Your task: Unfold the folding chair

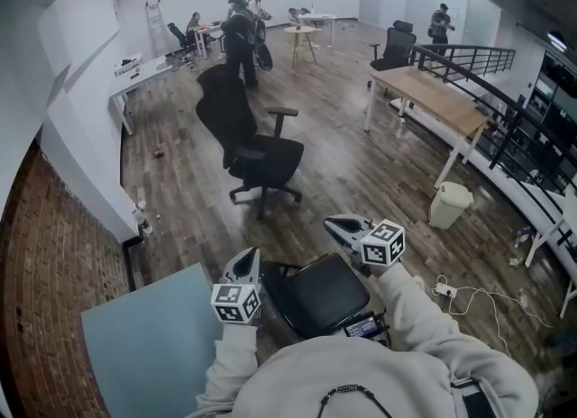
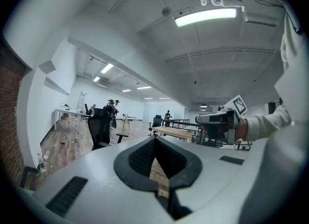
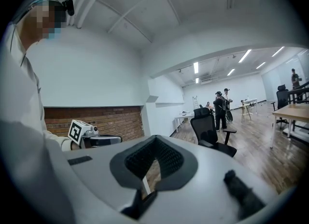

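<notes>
One black folding chair (image 1: 317, 295) is seen just in front of the person. At its sides the left gripper (image 1: 242, 254) and right gripper (image 1: 335, 223) are held, jaws closed on nothing. Beyond it, well apart, an office chair (image 1: 257, 150) is seen.

The head view looks steeply down; both gripper views face level across the room, sharing the office chair (image 3: 211, 130).
</notes>
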